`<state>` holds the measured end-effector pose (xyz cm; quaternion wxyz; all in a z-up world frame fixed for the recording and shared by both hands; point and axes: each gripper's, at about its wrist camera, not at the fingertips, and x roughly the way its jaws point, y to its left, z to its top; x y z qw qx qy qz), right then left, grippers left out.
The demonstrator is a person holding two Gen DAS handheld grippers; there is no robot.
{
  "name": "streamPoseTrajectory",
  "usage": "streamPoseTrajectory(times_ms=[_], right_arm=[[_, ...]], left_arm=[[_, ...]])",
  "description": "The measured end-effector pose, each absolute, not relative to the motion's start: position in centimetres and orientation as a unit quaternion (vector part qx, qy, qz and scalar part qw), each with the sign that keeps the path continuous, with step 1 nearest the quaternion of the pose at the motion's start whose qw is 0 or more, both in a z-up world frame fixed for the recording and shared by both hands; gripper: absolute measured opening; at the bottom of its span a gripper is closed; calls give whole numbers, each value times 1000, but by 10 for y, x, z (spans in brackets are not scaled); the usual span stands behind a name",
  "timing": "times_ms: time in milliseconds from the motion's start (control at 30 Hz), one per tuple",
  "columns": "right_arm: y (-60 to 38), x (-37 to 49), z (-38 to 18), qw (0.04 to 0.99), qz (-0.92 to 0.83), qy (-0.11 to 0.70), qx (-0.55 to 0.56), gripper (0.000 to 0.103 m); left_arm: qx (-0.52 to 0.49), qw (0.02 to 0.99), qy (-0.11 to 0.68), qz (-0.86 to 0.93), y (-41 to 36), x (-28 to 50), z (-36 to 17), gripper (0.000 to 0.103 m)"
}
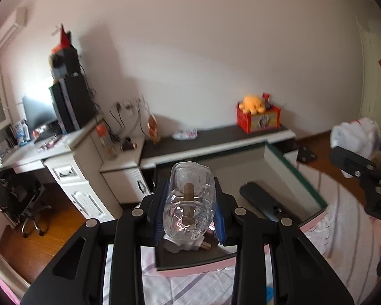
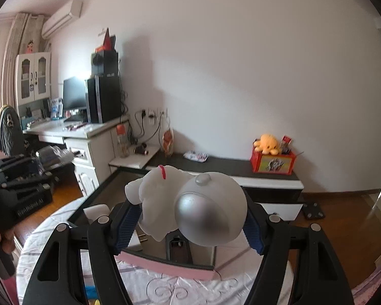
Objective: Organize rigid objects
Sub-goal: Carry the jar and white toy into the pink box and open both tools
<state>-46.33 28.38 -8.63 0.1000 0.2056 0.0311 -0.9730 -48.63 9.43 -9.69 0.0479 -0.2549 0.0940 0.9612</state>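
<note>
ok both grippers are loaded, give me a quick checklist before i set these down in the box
1. Left gripper grip on the clear plastic bottle: ok, pinched between both blue pads.
2. Right gripper grip on the white figurine: ok, but it bulges past the fingers, so it may be loose.
3. Open box below both grippers: ok.
4. Free floor in the box: cannot tell; a black flat object and a small white toy already lie there.
5. Gap between the two grippers: ok, apart in the left wrist view.
6. Bottle contents secure: cannot tell.
</note>
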Motion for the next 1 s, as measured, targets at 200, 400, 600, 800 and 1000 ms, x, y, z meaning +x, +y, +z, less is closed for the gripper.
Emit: streamPoseTrajectory(times_ms=[200, 400, 600, 800, 1000], right_arm=[[266, -512, -134, 122, -955, 40, 267, 72], [251, -538, -177, 145, -935, 55, 318, 72], [246, -540, -185, 155, -929, 59, 331, 73], [248, -540, -186, 158, -929, 45, 332, 73], [246, -539, -184, 161, -927, 46, 334, 73]], left_arm=[[-300, 50, 93, 948, 96, -520, -140, 32], [-321, 53, 91, 941, 95, -535, -164, 32], [-338, 50, 89, 935, 93, -539, -179, 32], [-335, 55, 87, 936, 94, -536, -182, 34], [-332, 50, 85, 938, 93, -536, -181, 40]])
